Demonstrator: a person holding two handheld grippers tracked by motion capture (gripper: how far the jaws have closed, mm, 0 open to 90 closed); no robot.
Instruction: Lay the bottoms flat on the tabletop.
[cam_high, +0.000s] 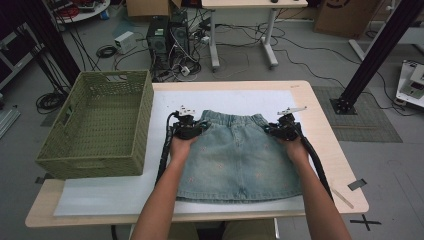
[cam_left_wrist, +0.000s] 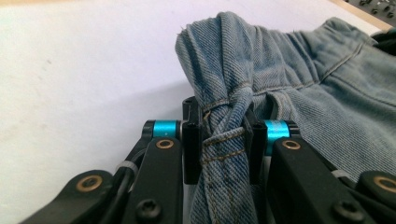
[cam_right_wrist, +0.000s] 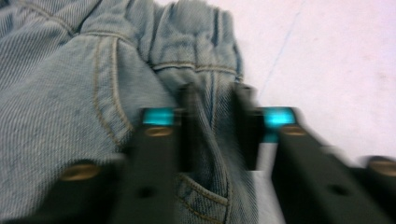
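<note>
i've got the denim skirt (cam_high: 239, 157) lying flat in the middle of the high view, on the white sheet (cam_high: 100, 192) that covers the counter (cam_high: 327, 150), waistband toward the top of the frame and hem toward the bottom. my left tongs (cam_high: 198, 127) sit at the waistband's left corner and my right tongs (cam_high: 270, 129) at its right corner — one at each end, so the cloth should come up evenly and not sag to one side.

in the left gripper view the left tongs (cam_left_wrist: 223, 140) are clamped on the skirt (cam_left_wrist: 299, 88): the corner is bunched into a tight rope of denim between the pads, seams squeezed together. that's a firm bite, deep enough that i judge it won't slip on a lift.

the right gripper view is blurred, but the right tongs (cam_right_wrist: 214, 128) stand closed around a raised fold of the skirt (cam_right_wrist: 60, 93) just below the elastic band — gripping it, as far as i can tell.

the green woven basket (cam_high: 95, 125) waits at the left of the high view, partly on the counter, mouth up. i'd guess that's where the skirt goes once folded.
</note>
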